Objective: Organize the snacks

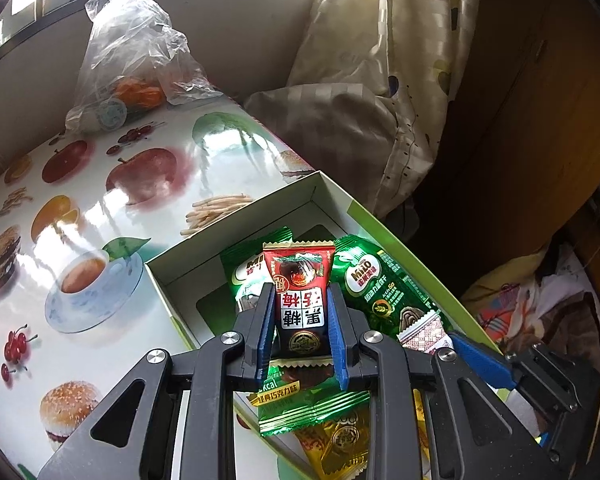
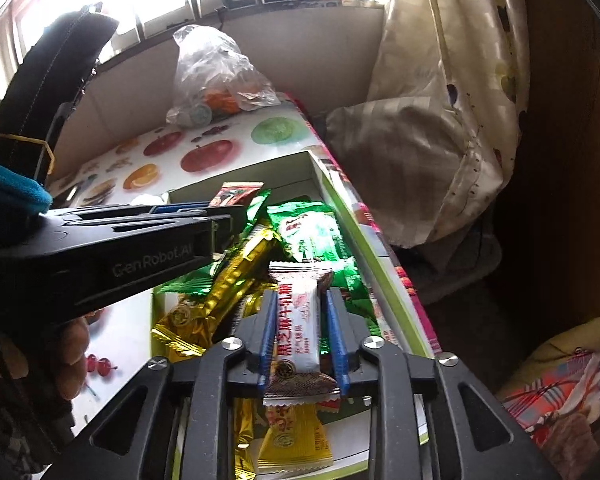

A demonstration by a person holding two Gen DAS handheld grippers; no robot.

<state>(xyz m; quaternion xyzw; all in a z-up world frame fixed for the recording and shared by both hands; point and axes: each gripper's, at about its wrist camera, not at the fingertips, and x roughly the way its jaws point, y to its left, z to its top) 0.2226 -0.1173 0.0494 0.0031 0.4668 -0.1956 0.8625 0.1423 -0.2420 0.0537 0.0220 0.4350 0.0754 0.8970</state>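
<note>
Over the snack box (image 1: 332, 188) on the counter (image 1: 100, 184), our left tongs (image 1: 302, 300) pinch a red candy packet (image 1: 300, 280); our right tongs (image 2: 302, 312) bracket a white sesame bar (image 2: 298, 320), pads barely gripping. Slack jaws could let it slip onto the pile crooked.

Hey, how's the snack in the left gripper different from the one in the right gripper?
The red and black snack packet in the left gripper is dark, short and squat; the white snack bar between the right gripper's fingers is pale, longer and slimmer. The packet shows large white characters, the bar red ones down its length. Both are sealed wrappers with crimped ends, held lengthwise over the open box of snacks.
</note>
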